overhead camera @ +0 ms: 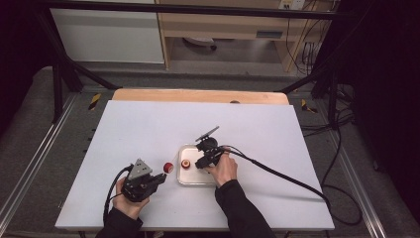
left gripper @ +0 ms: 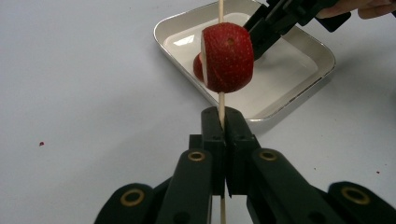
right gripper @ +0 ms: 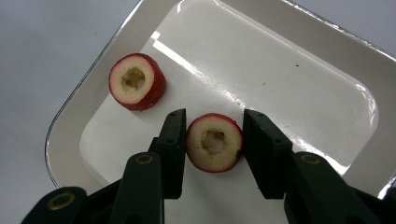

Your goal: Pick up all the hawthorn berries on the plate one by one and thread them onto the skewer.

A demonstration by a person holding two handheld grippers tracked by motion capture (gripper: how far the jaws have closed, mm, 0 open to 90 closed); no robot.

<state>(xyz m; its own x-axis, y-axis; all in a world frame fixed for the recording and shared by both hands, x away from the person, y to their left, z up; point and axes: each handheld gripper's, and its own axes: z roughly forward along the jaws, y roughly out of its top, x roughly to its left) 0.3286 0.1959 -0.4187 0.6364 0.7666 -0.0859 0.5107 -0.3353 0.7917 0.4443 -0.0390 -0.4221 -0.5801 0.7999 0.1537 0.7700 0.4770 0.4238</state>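
- Left gripper (left gripper: 222,122), bottom centre of its own view: jaws clamped on skewer (left gripper: 221,103); one strawberry piece (left gripper: 227,57) already threaded.
- Right gripper (right gripper: 212,140): jaws part-open around a slice (right gripper: 214,142) in tray (right gripper: 327,44), not yet pinching.
- Second slice (right gripper: 137,81) upper left, also left to thread.

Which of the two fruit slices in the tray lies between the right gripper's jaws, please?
The slice nearer the camera, in the middle of the tray, sits between the right gripper jaws. The other slice lies apart by the tray's rim.
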